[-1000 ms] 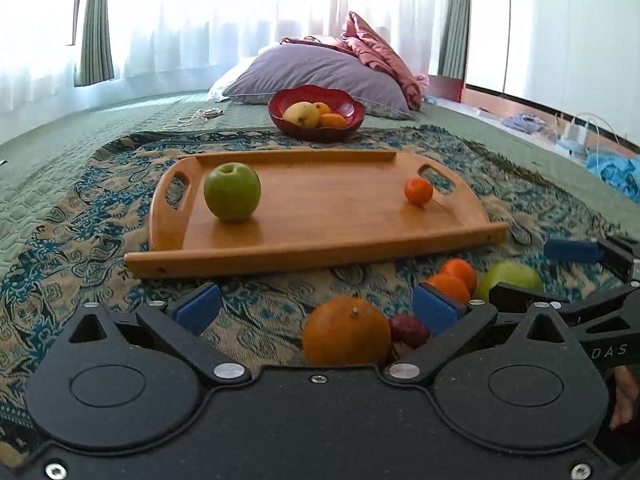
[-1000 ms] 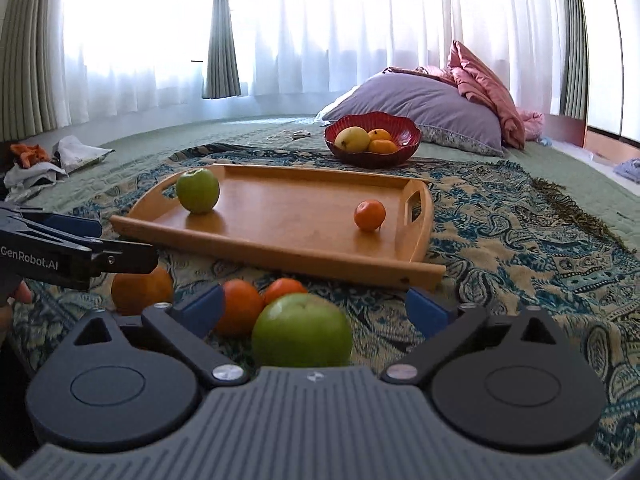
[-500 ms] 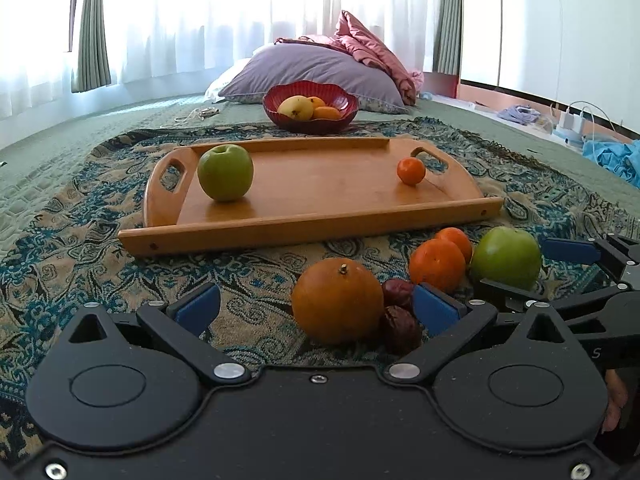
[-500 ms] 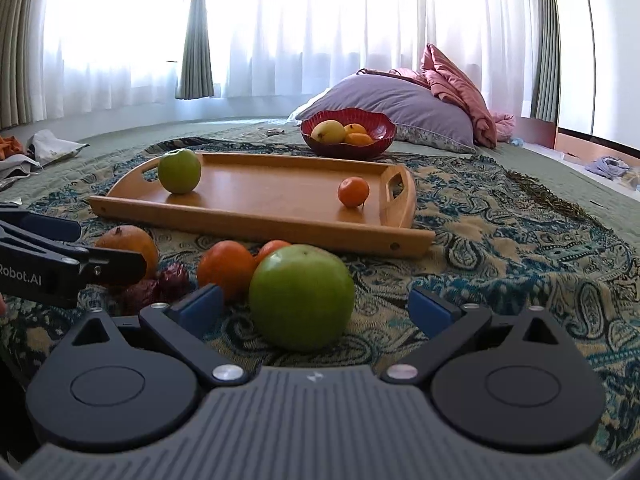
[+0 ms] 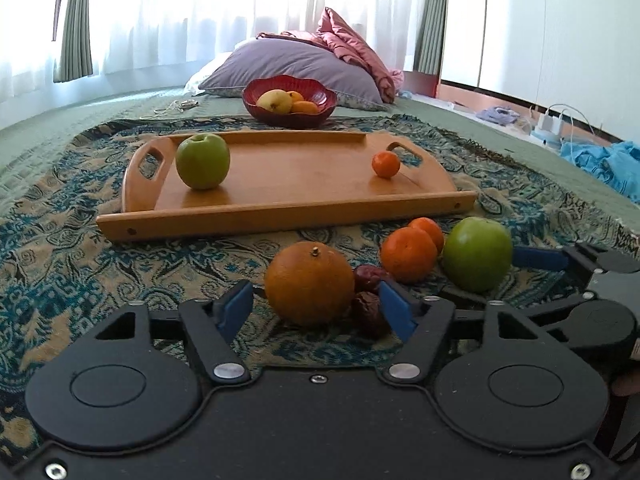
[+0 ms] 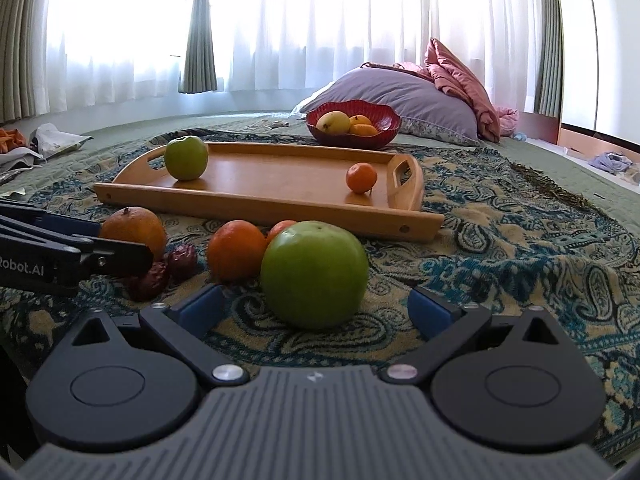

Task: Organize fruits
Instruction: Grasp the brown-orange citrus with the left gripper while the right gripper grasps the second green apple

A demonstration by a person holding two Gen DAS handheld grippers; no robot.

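We noted both tools low over the patterned blanket [image 6: 520, 248], each lined up on its own fruit. The left gripper [image 5: 316, 306] stood spread, and the large orange [image 5: 309, 283] lay straight ahead between its blue pads [image 5: 236, 310], neither pad touching it that we could see. Two dark dried fruits [image 5: 370, 308] crowded the orange's right side, against the inner face of the right pad; we judged they could get pinched along with it.

The right gripper [image 6: 316, 308] was likewise spread wide, the green apple [image 6: 315, 274] dead centre ahead of it, with clear gaps on both sides. Each arm was nearer its own target.

The orange looked round, dull-skinned, stem nub up; no long axis to favour. The apple was smooth and glossy, stem dimple up. Two tangerines [image 6: 237, 249] sat between them. The wooden tray [image 5: 280, 218] beyond held one green apple and one small tangerine.
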